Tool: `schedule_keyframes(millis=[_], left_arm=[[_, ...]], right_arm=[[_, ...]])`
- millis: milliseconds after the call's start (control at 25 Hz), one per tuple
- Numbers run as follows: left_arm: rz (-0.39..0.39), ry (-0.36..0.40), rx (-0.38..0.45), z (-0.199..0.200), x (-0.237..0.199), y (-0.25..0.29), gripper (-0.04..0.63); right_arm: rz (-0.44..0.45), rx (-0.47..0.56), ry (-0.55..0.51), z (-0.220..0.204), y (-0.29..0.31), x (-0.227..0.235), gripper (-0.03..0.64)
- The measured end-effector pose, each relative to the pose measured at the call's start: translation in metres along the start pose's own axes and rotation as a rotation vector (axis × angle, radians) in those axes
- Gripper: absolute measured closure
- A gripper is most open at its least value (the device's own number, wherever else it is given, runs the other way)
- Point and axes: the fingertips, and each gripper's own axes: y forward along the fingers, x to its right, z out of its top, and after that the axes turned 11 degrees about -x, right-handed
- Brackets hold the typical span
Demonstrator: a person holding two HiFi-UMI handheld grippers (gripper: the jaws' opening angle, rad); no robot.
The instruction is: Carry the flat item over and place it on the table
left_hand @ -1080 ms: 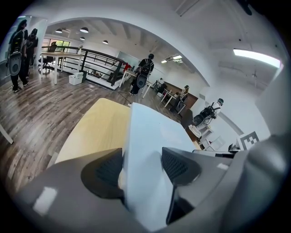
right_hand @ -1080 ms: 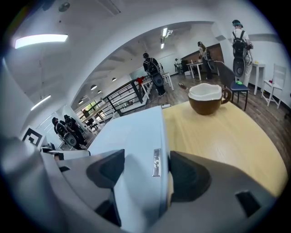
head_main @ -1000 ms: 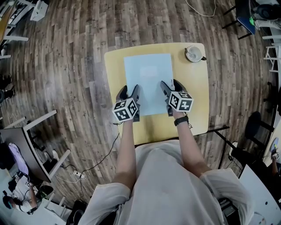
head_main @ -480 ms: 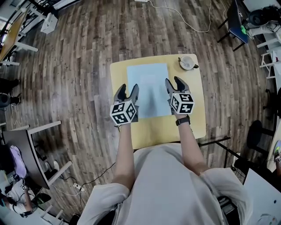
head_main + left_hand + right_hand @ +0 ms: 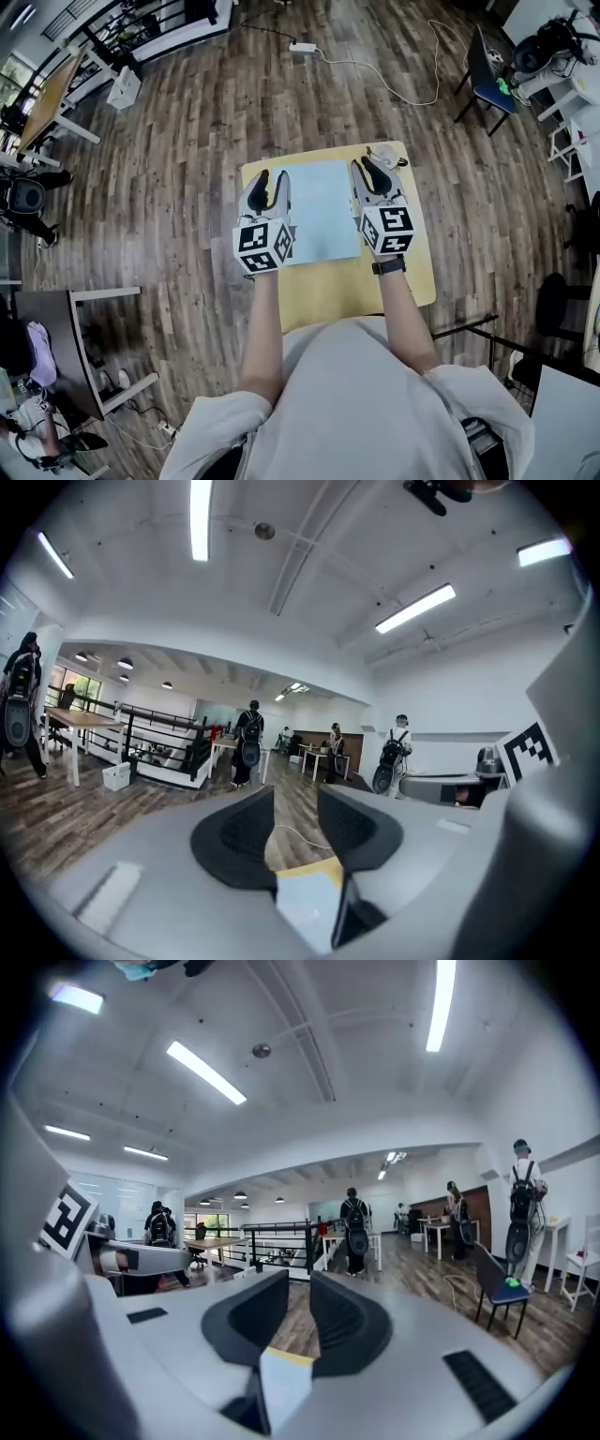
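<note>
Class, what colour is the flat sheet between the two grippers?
Pale blue sheet, clearest in head view.

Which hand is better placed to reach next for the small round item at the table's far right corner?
Right. The right tongs hover near the round item at the yellow table's far right corner; the left tongs hang beyond the blue sheet. Both tongs have just been closing, empty.

Pale blue sheet (image 5: 319, 211), yellow tabletop (image 5: 333, 286), streaky brown plank floor (image 5: 187, 141); black-and-white square markers on left tool (image 5: 274, 180) and right tool (image 5: 369, 169).
</note>
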Motion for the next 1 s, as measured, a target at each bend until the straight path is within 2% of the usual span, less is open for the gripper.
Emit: schedule_keyframes(millis=[240, 360, 400, 600, 1000], left_arm=[[0.012, 0.106, 0.135, 0.054, 0.028, -0.029, 0.515], [0.005, 0.107, 0.173, 0.071, 0.04, -0.041, 0.554], [0.002, 0.098, 0.177, 0.074, 0.042, -0.045, 0.58], [-0.006, 0.068, 0.152, 0.077, 0.047, -0.05, 0.586], [-0.015, 0.093, 0.173, 0.075, 0.051, -0.064, 0.586]], right_arm=[[0.016, 0.102, -0.053, 0.056, -0.032, -0.024, 0.558], [0.014, 0.11, -0.075, 0.068, -0.046, -0.029, 0.572], [0.013, 0.111, -0.083, 0.07, -0.05, -0.03, 0.574], [0.013, 0.141, -0.081, 0.082, -0.063, -0.033, 0.575], [0.015, 0.153, -0.112, 0.085, -0.074, -0.049, 0.575]])
